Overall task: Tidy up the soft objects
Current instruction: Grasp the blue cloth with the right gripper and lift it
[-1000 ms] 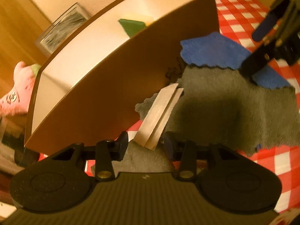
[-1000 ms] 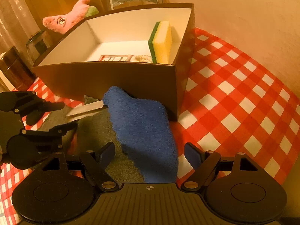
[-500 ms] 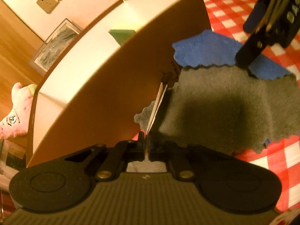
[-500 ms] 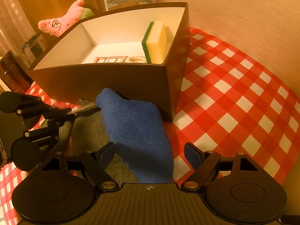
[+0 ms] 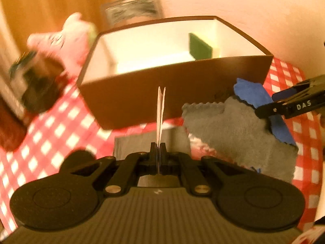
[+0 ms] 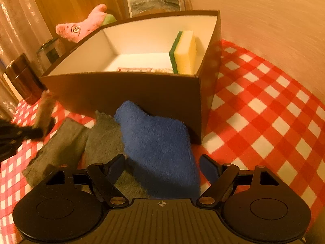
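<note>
- A dark, round, glossy jar (image 6: 25, 79) stands at the far left edge of the table, beside a clear glass container (image 6: 50, 53) that is too blurred to read.
- One pink plush toy (image 6: 83, 27), fuzzy and soft, lies behind the box's left corner; a framed picture (image 6: 155, 1) leans on the wall behind it.
- The left gripper (image 5: 158, 149) is clamped on a thin, flat, pale folded piece (image 5: 160, 111) that looks like paper or thin cloth; it stands upright, edge-on, in front of the box's near wall, clear of the table.
- One brown cardboard box (image 6: 126, 93) with a smooth white inside sits open on the red-and-white checked tablecloth (image 6: 264, 105).
- Inside the box, one yellow sponge (image 6: 183, 52) with a green scouring layer stands on edge against the right wall; a flat printed item (image 6: 135, 69) lies on the floor of the box, only partly seen.
- Two grey cloths lie before the box: a flatter grey cloth (image 6: 59, 144) to the left and a fleecy grey cloth (image 6: 103, 136) with a zigzag edge just beside it.
- One thick, fluffy blue cloth (image 6: 158, 148) overlaps the fleecy one and touches the box's near wall.
- The right gripper (image 6: 162, 166) hangs with its jaws spread wide on either side of the blue cloth, pads not pressing it.
</note>
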`<state>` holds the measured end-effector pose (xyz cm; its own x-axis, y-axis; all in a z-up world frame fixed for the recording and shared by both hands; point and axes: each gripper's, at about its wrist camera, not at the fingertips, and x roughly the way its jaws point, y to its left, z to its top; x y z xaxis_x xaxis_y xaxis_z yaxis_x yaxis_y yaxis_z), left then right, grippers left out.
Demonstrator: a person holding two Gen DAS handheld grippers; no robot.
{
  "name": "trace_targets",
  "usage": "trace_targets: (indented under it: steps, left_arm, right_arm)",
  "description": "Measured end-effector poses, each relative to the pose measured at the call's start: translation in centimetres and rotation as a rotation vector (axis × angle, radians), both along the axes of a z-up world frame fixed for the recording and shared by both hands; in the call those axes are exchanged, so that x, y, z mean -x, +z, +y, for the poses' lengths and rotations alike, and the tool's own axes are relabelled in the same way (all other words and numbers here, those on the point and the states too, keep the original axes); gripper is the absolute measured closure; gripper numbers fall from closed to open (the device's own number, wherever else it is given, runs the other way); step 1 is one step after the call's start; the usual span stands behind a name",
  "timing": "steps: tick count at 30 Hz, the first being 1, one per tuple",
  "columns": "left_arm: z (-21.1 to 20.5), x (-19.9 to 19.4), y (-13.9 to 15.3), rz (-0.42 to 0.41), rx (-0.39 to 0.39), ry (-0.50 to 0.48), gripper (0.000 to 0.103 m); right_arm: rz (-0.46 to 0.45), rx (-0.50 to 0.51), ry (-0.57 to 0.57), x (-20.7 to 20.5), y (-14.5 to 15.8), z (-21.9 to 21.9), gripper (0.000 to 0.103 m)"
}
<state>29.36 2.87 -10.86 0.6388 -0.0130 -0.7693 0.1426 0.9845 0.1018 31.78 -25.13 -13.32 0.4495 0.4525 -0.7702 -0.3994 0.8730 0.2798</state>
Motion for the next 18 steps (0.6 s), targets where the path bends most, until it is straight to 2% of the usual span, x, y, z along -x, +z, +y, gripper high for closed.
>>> trace_targets:
  steps: [2,3,4,6,12,14,18]
  left_arm:
    - [0.5,0.7,0.0,0.014,0.018,0.036,0.1]
    - [0.9,0.9,0.1,0.021,0.031,0.051,0.1]
    - [1.2,1.3,0.1,0.026,0.044,0.067,0.1]
    - [1.5,1.8,0.2,0.036,0.066,0.091,0.1]
    - [1.6,3.2,0.2,0.049,0.094,0.131,0.1]
    - [1.5,3.4,0.3,0.052,0.086,0.138,0.1]
    - [1.8,4.0,0.9,0.039,0.084,0.163,0.1]
  right_arm:
    - [-0.037,0.002,0.01,0.0,0.1,0.2,0.023]
    - [-0.058,0.005,0.022,0.0,0.2,0.3,0.029]
    - [-0.077,0.008,0.041,0.1,0.4,0.5,0.048]
    - [-0.079,0.047,0.08,0.1,0.5,1.2,0.061]
    - [-0.066,0.066,0.077,0.0,-0.1,1.4,0.062]
    - [-0.091,0.08,0.118,0.3,0.3,1.6,0.095]
    - [-0.162,0.06,0.143,1.7,2.5,1.3,0.095]
